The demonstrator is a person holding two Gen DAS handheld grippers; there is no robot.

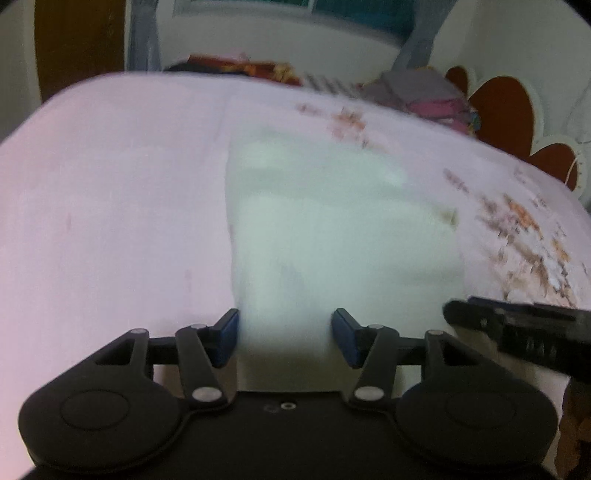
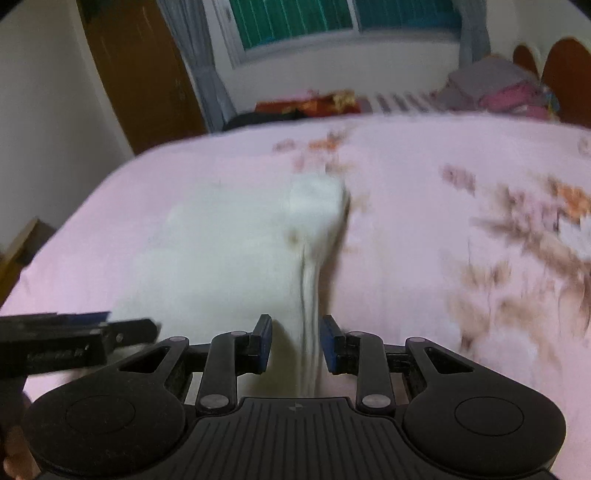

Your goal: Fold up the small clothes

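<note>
A small white garment lies flat on a pink floral bedsheet. My left gripper is open, its blue pads on either side of the garment's near left edge. My right gripper is open around the garment's near right edge, where stacked layers show. The right gripper also shows at the right of the left wrist view; the left gripper shows at the left of the right wrist view. Both views are blurred.
A pile of folded clothes sits at the far right of the bed by a brown flower-shaped headboard. Dark and red fabric lies at the far edge. A window and a brown door stand behind.
</note>
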